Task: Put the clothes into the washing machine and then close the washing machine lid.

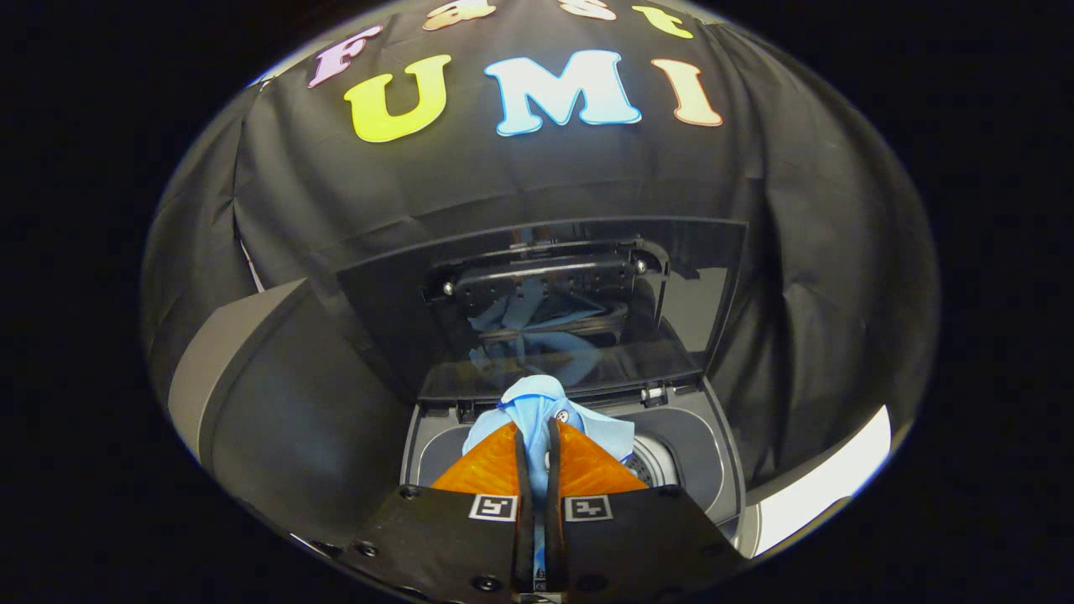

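The hand-held gripper [537, 432] has its two orange fingers [495, 466] drawn almost together, clamped on a light blue garment [529, 403] whose cloth runs down the narrow slot between them and bunches up just past the fingertips. A small pale button [562, 416] sits on the cloth at the tip of the right finger. The garment hangs above the open top of the washing machine [713, 453], a grey top-loader whose rim curves round on either side of the fingers. To the right of the fingers, under the cloth, a patch of the perforated metal drum [650, 461] shows. Beyond the garment the dark glossy lid [705, 294] stands raised, hinged at the back edge of the opening, and its surface mirrors blue cloth and a black framework, probably the gripper's own reflection, though the glare makes that hard to tell. A lit pale strip [831, 478] lies low to the right of the machine.
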`<state>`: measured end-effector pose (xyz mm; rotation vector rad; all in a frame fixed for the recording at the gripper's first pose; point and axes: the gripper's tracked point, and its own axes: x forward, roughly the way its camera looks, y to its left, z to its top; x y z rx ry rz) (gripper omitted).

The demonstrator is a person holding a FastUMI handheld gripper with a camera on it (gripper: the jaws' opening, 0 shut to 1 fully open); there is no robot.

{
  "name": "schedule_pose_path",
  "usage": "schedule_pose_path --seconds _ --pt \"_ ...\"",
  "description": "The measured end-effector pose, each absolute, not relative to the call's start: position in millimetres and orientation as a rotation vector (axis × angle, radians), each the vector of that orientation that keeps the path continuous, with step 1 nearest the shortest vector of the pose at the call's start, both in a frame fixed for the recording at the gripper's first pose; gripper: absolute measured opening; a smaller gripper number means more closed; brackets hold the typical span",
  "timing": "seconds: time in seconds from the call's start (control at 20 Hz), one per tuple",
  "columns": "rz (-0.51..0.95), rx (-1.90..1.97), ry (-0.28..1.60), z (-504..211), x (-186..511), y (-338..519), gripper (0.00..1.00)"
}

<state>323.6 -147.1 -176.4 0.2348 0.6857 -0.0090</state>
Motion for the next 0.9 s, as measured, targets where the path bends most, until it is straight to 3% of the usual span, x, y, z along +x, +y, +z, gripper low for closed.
schedule_pose_path --seconds 0.9 --pt "-0.077 0.193 0.871 -261 334 -157 0.07"
